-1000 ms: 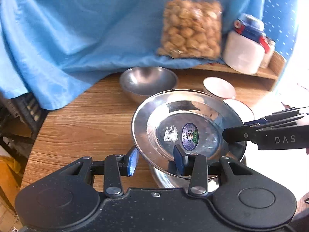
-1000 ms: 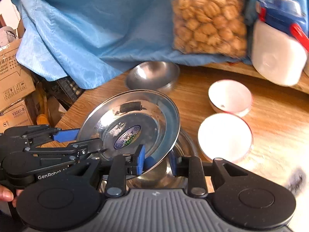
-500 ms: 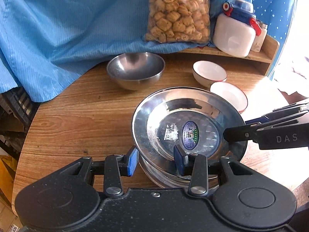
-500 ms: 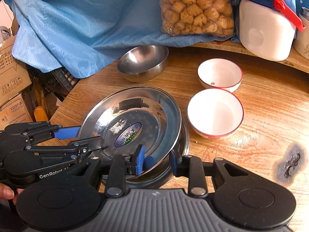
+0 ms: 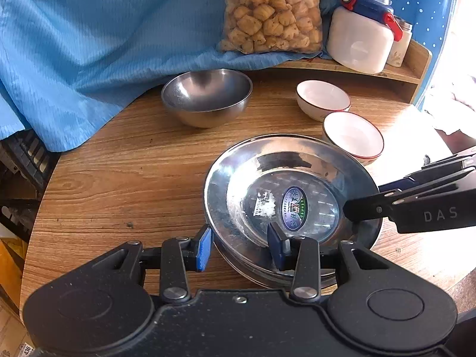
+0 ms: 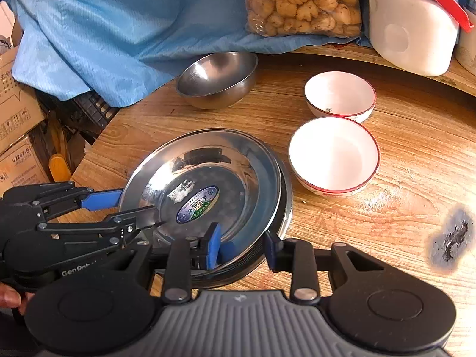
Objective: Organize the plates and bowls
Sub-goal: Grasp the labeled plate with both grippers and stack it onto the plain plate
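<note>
The round stainless-steel plate with an oval sticker (image 5: 293,190) sits on a stack of like plates, lower centre of the wooden tabletop (image 5: 125,178). The left gripper (image 5: 239,247) has its jaws apart, straddling the plate's near rim without pressing it. The right gripper (image 6: 242,245) likewise straddles the rim; its jaws have just been opening. Two white red-rimmed bowls (image 6: 334,154) stand right of centre, a steel bowl (image 5: 206,96) above.

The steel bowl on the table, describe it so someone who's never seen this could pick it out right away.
Start at the blue cloth draped along the back of the wooden table. Just in front of its hanging edge sits the steel bowl, standing alone and empty. Unlike the two white red-rimmed bowls to its right it is bare metal, and it is deeper and rounder than the flat steel plates stacked nearer the grippers.
</note>
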The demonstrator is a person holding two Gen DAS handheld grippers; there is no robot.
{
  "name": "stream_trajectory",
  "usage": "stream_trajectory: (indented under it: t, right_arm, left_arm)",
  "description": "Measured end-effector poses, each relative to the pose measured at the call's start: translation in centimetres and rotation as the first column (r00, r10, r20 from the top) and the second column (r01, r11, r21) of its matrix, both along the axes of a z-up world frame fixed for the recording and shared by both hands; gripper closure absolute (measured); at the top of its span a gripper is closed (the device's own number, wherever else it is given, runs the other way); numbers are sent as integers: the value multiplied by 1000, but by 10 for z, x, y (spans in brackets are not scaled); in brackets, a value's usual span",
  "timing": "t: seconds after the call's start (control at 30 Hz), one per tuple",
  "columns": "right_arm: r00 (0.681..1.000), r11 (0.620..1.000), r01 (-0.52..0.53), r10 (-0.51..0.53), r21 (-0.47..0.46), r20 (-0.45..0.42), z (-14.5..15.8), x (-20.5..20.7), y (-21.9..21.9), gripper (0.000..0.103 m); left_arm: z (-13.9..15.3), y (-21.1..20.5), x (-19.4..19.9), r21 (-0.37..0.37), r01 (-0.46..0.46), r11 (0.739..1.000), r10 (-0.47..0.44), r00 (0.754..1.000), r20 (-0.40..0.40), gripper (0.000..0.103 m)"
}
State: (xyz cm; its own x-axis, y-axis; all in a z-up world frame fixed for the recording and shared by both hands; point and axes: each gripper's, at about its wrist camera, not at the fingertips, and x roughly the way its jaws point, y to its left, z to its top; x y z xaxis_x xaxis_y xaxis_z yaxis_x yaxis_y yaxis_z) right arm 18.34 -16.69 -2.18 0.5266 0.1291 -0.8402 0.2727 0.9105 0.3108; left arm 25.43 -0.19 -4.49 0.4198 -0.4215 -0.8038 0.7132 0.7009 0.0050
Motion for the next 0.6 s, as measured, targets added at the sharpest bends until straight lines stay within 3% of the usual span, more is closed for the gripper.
stream_trajectory:
  t: [0.6]
  right_arm:
    - [997,995,-73,71,-71,-30,1,13,10,66]
  left_arm:
    - [-7,-6,10,36,-57,998,59,997,-56,61]
